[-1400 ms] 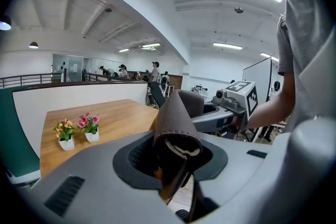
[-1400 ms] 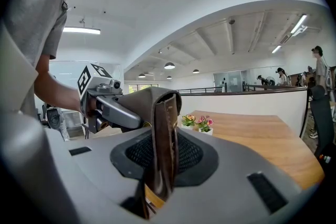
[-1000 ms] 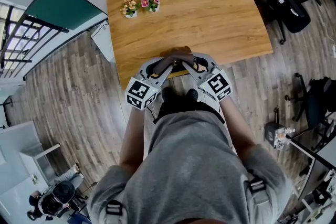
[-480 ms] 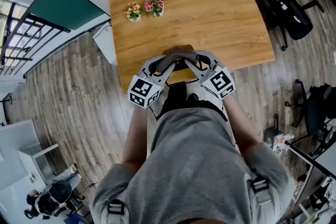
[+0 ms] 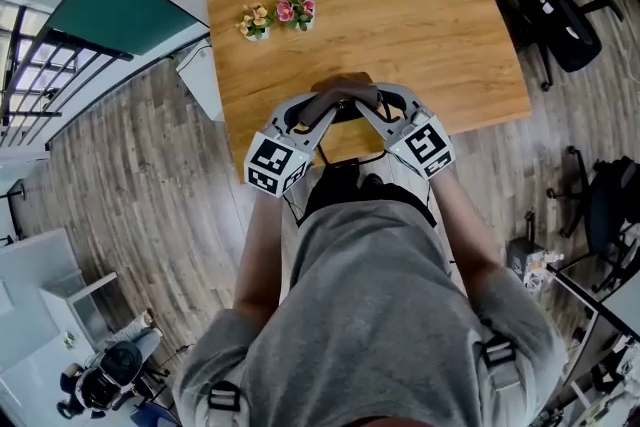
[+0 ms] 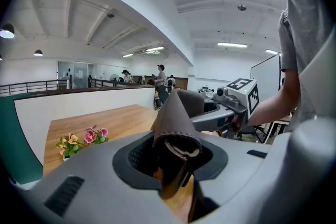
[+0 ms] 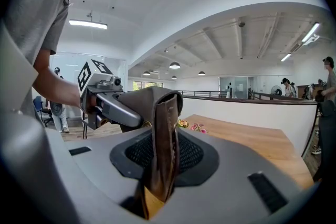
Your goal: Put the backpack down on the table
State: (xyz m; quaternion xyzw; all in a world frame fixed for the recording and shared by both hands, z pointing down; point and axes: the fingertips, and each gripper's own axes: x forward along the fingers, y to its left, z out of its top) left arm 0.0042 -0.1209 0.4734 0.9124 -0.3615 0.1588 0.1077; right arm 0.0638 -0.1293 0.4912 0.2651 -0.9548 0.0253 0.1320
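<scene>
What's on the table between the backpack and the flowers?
Nothing; the head view shows bare tabletop between backpack and flowers.

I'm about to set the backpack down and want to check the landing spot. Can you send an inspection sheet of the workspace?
Surface: wooden table; only the flowers stand on it.
Job's things: brown strap is held over the table's near edge; the backpack's body is not in view.
Clutter: two small flower pots near the table's far left side.
Grippers: left gripper and right gripper are both shut on the strap, one at each end.
Cables: what looks like a thin lead hangs below the left gripper.
Surroundings: wood floor, office chair to the right, people far off.
</scene>
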